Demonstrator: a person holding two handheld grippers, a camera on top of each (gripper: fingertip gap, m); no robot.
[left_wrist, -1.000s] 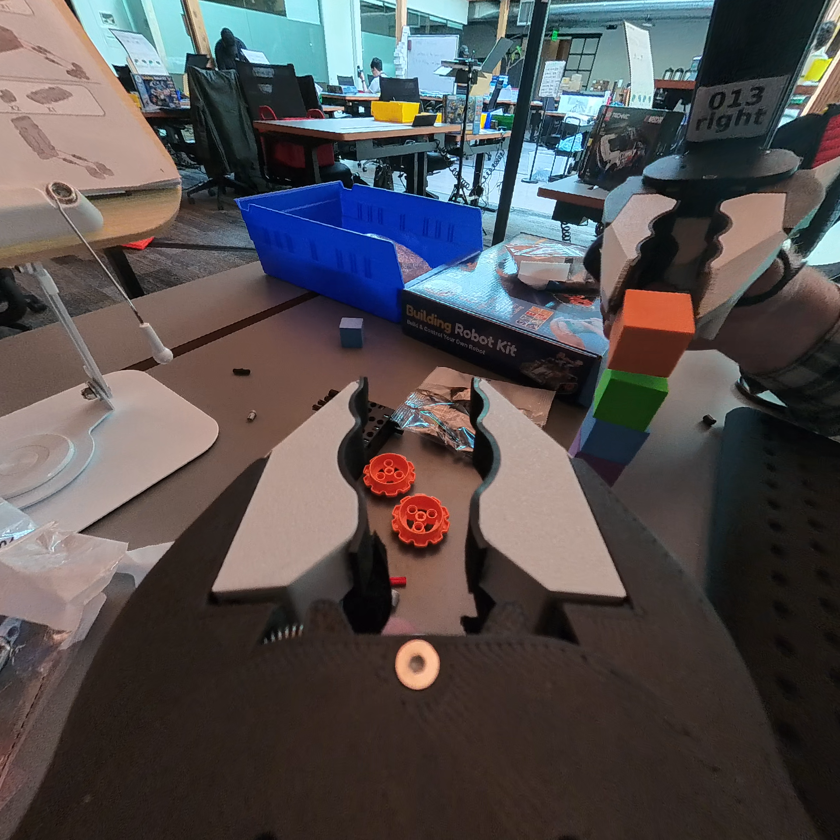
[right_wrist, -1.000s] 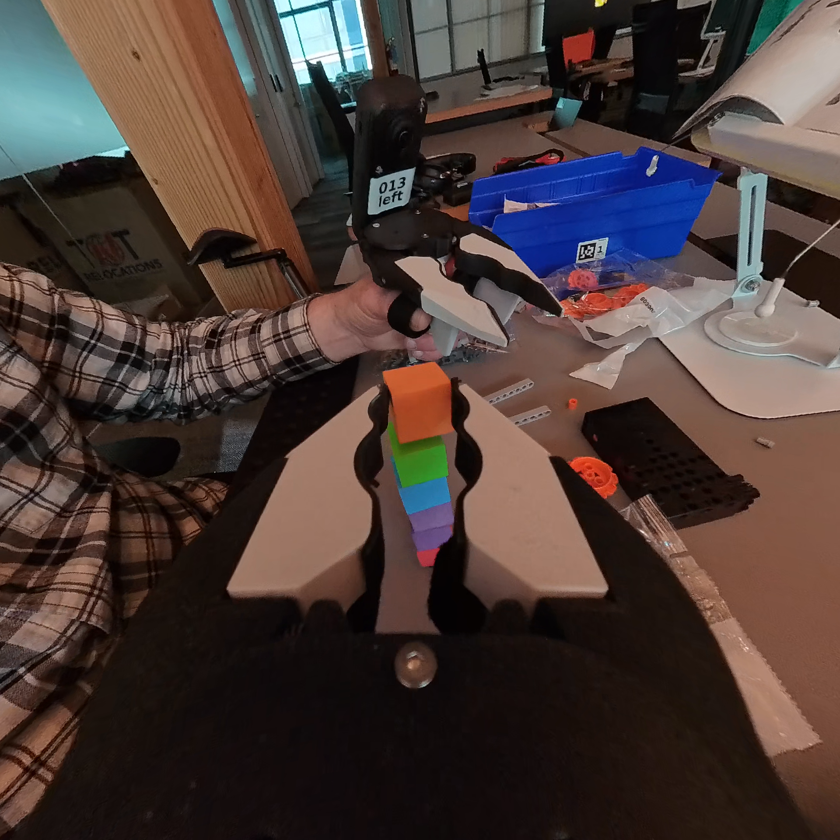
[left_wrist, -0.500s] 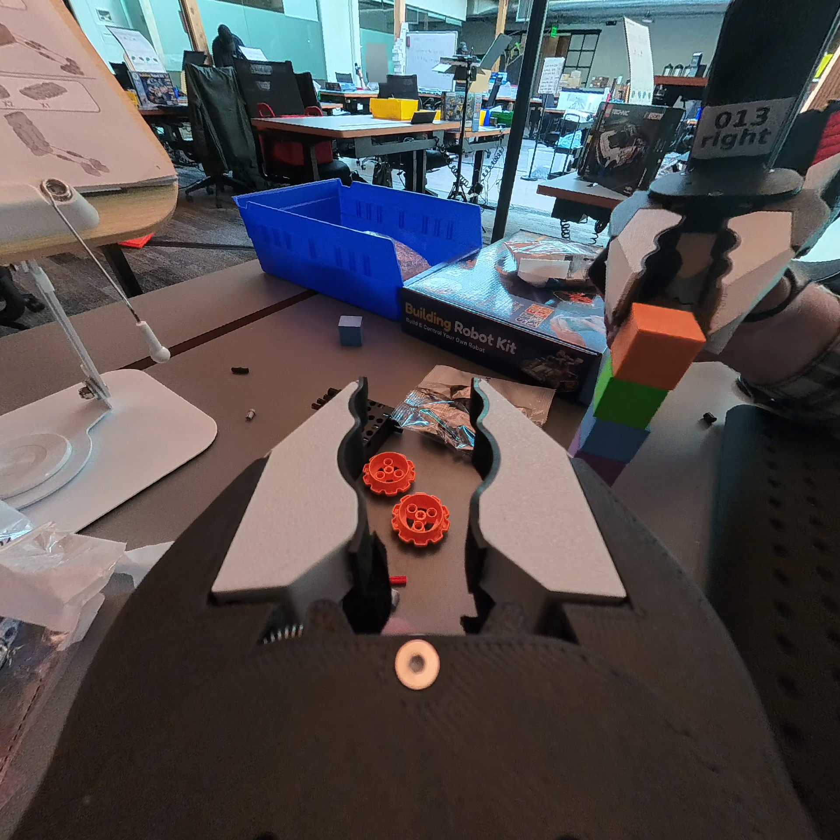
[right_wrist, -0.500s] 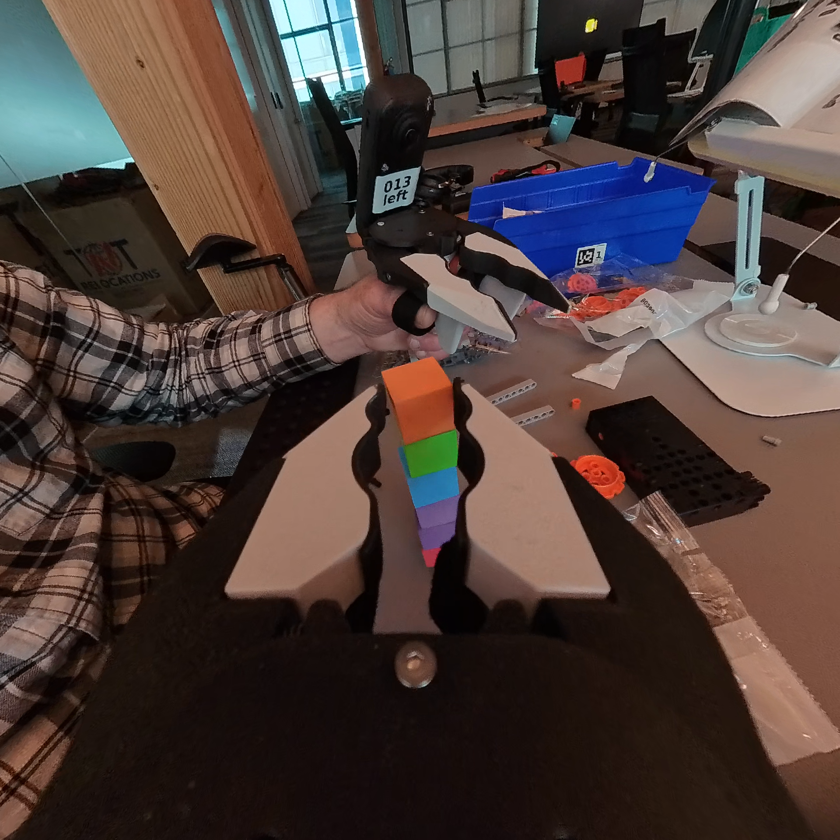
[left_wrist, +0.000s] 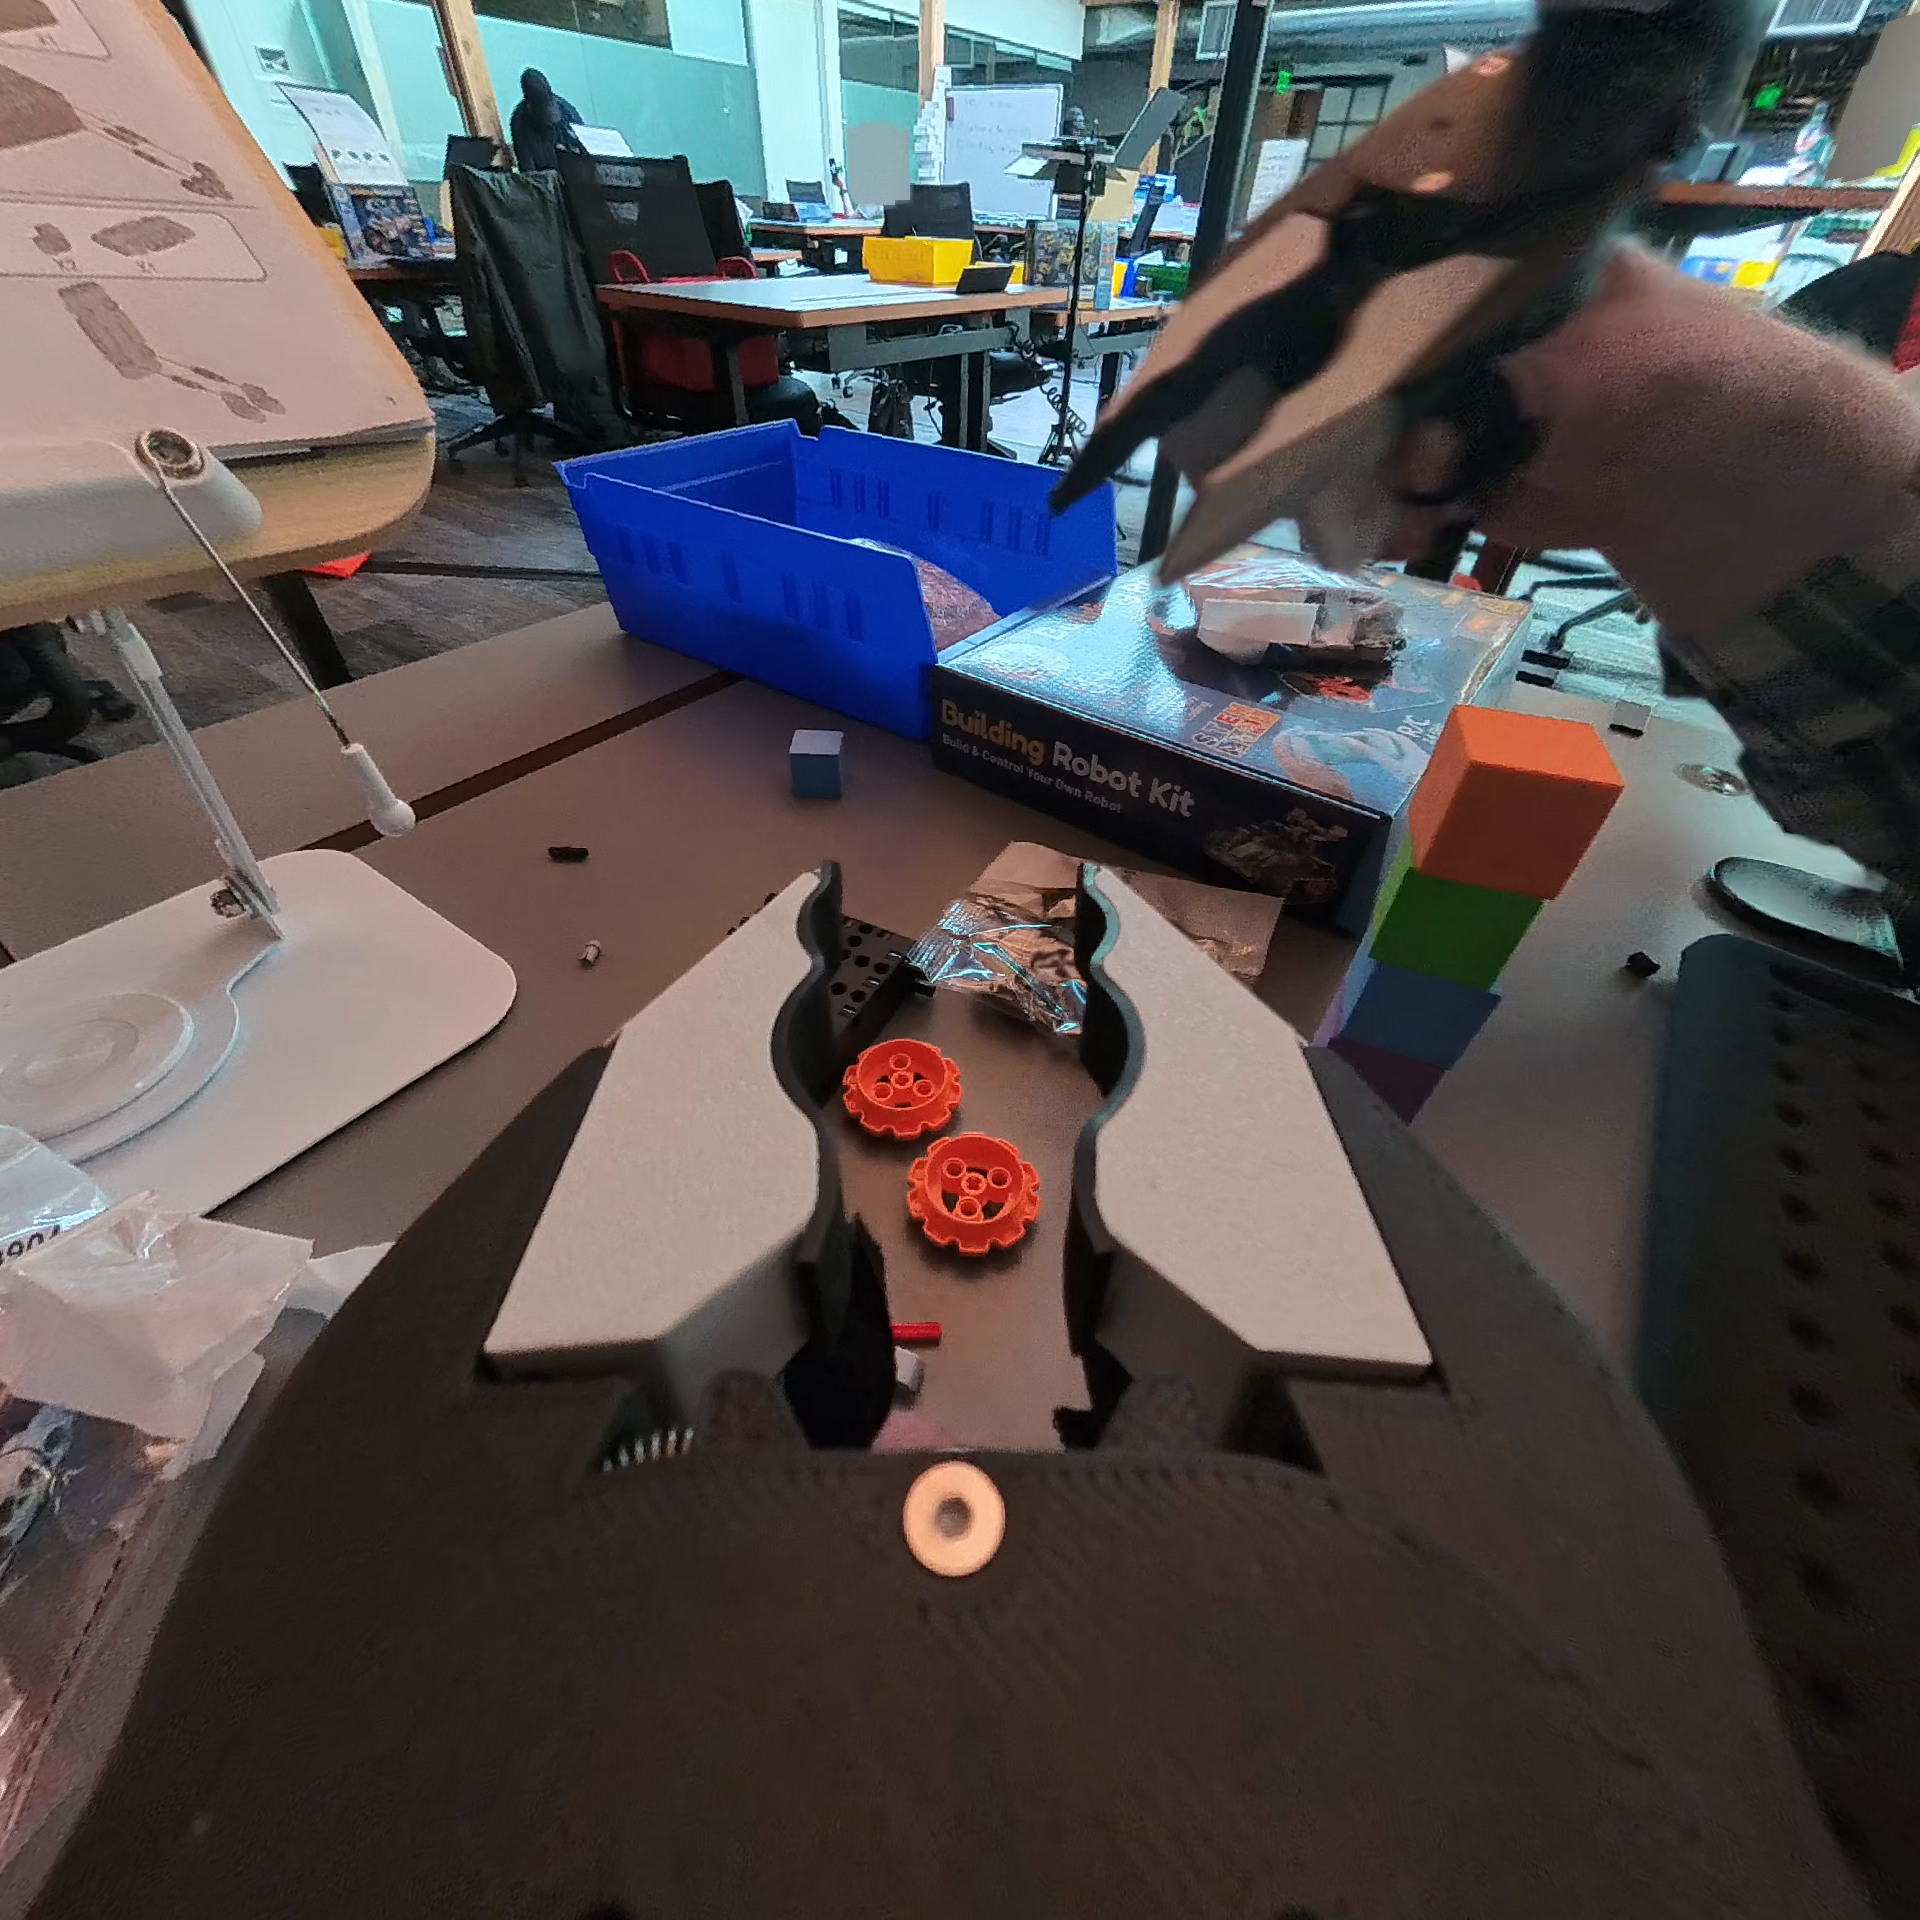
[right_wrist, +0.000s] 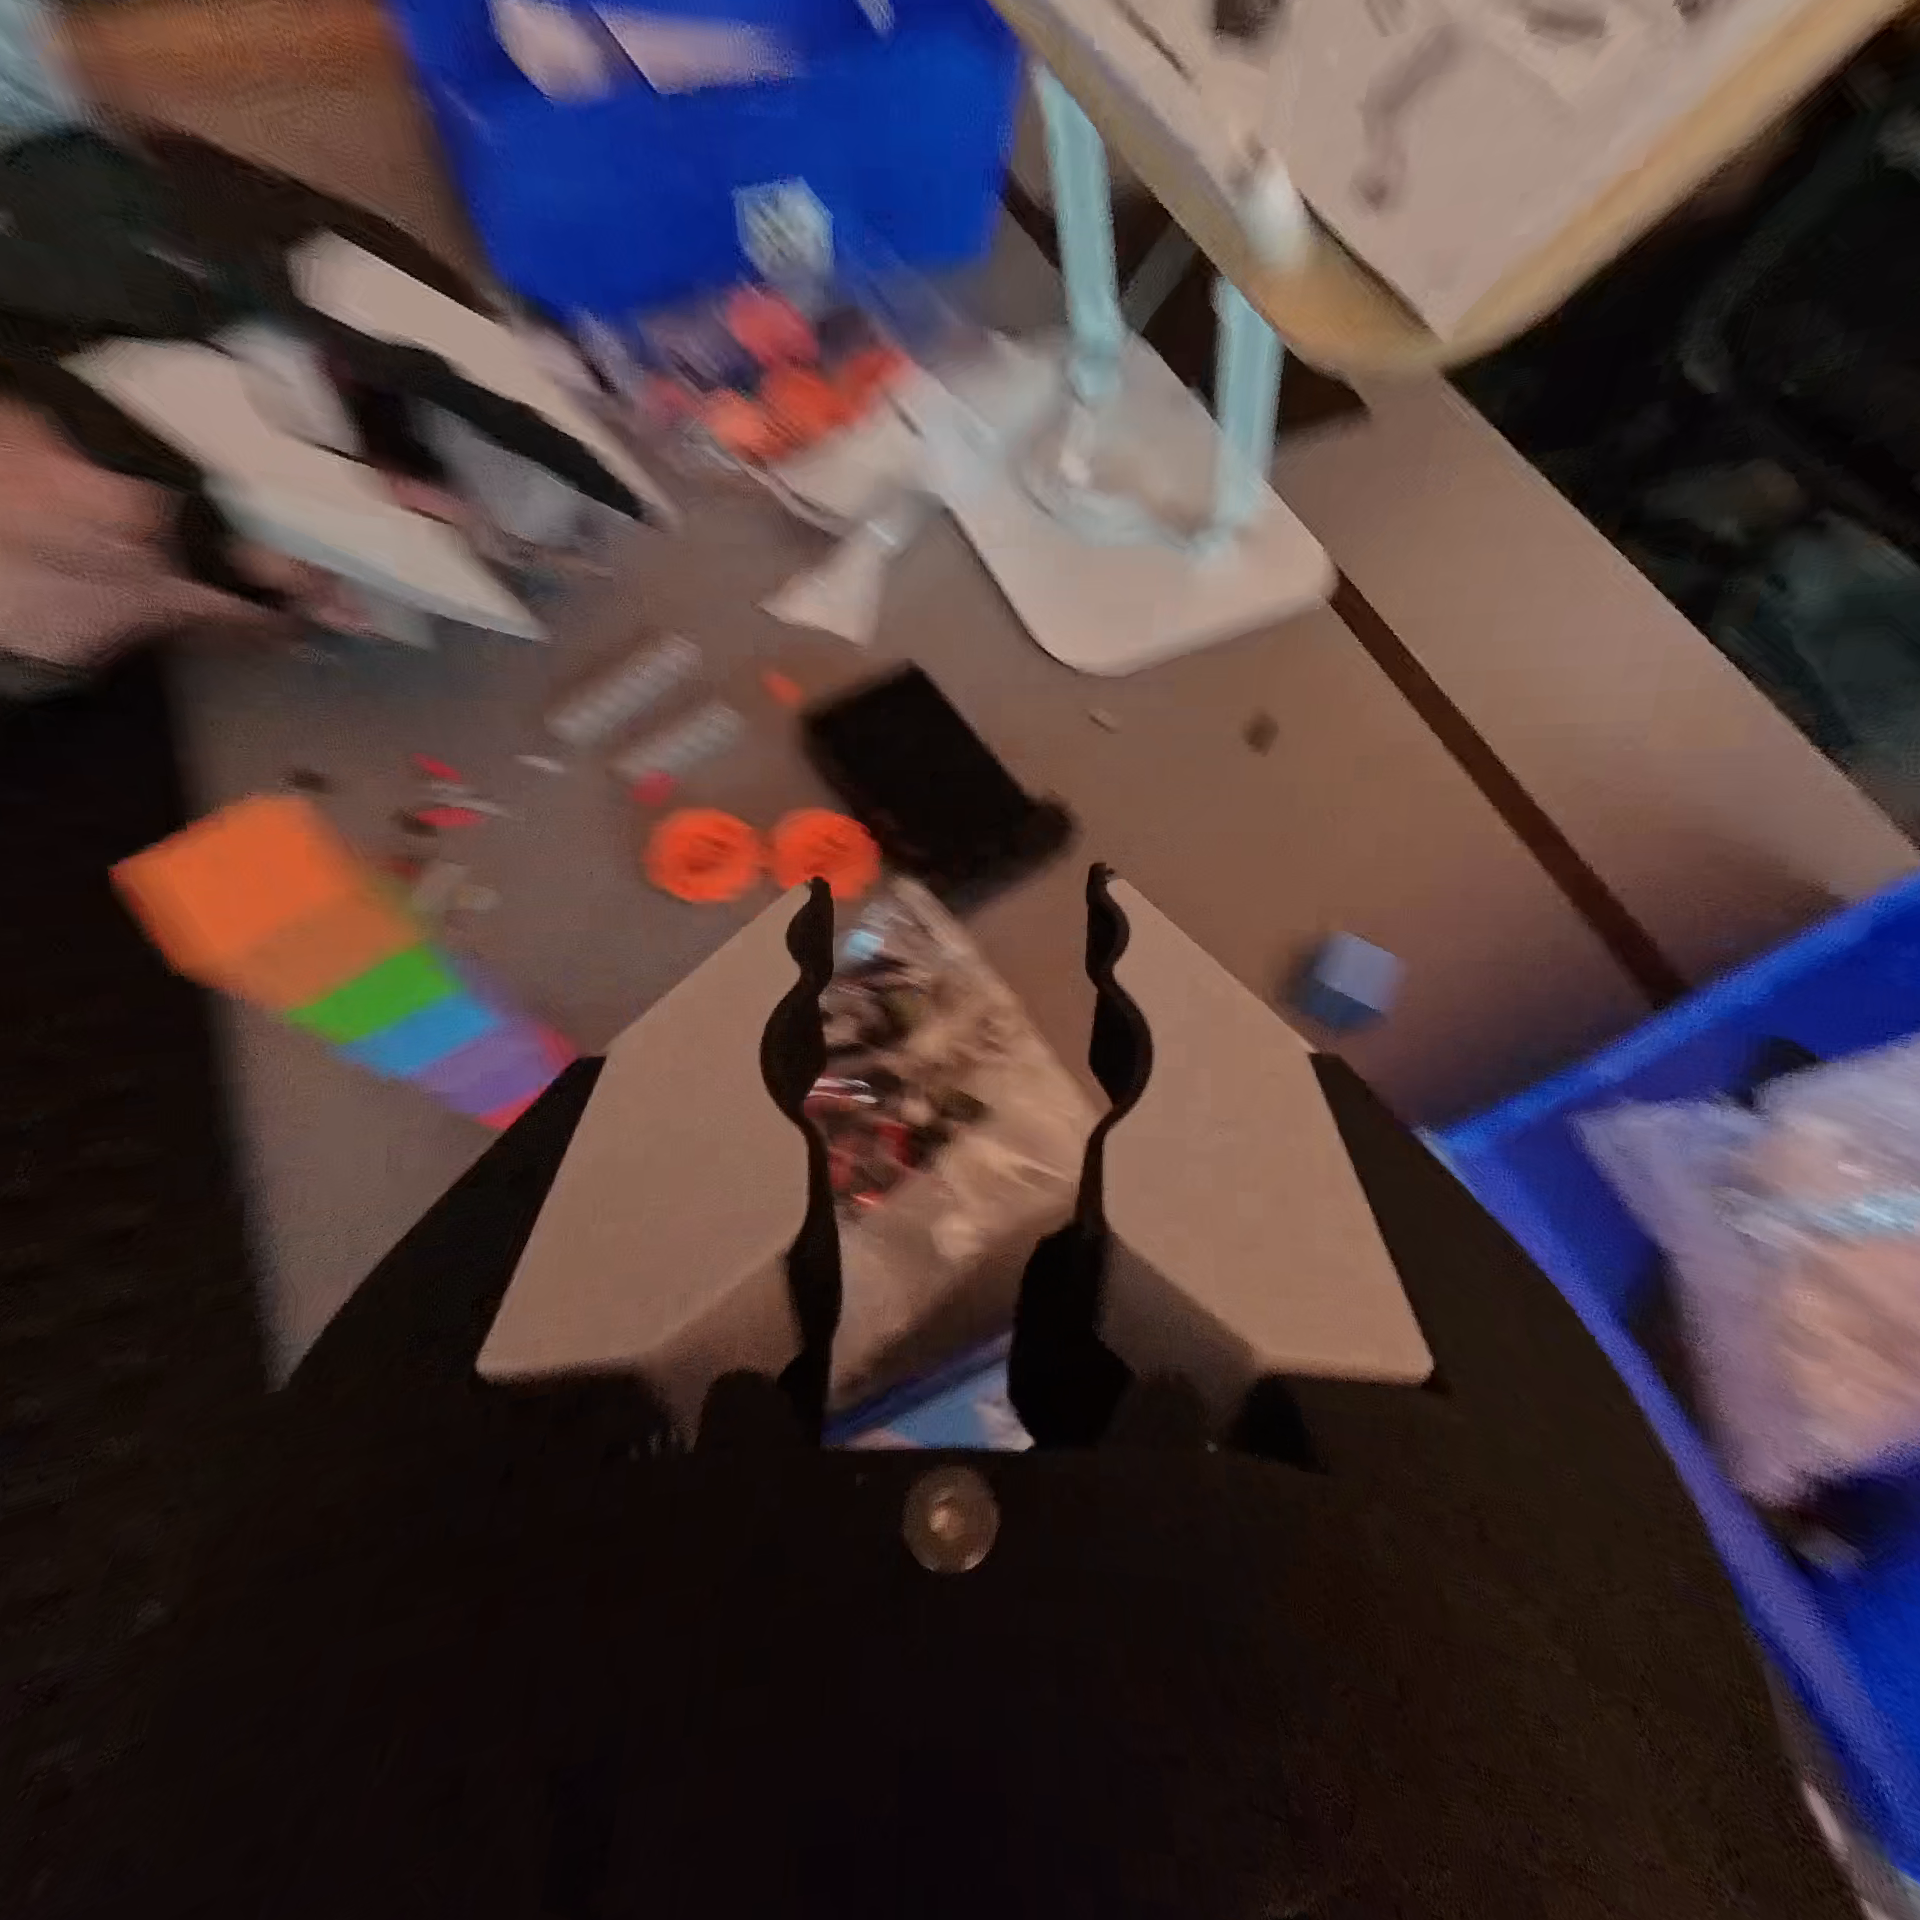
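Note:
A stack of cubes stands on the table at the right of the left wrist view, with an orange cube (left_wrist: 1507, 810) on top, then a green cube (left_wrist: 1449, 925) and a blue cube (left_wrist: 1418, 1013). It shows blurred in the right wrist view (right_wrist: 312, 956). My right gripper (right_wrist: 956, 888) is open and empty. It hangs in the air above the kit box (left_wrist: 1195, 727), clear of the stack, and also shows in the left wrist view (left_wrist: 1117, 535). My left gripper (left_wrist: 956, 883) is open and empty, low over two orange gear wheels (left_wrist: 971, 1193).
A blue bin (left_wrist: 790, 582) stands behind a small blue cube (left_wrist: 816, 762). A crumpled plastic bag (left_wrist: 1013, 966) and a black perforated plate (left_wrist: 868, 966) lie past my left fingertips. A white stand base (left_wrist: 260, 997) is at the left, and a black mat (left_wrist: 1787, 1143) at the right. The orange cube (left_wrist: 1507, 810) is about 7 centimetres from my left fingertips.
My right gripper opened and let go of the orange cube, which now rests on top of the stack. It then rose and swung away over the kit box. My left gripper has not moved.

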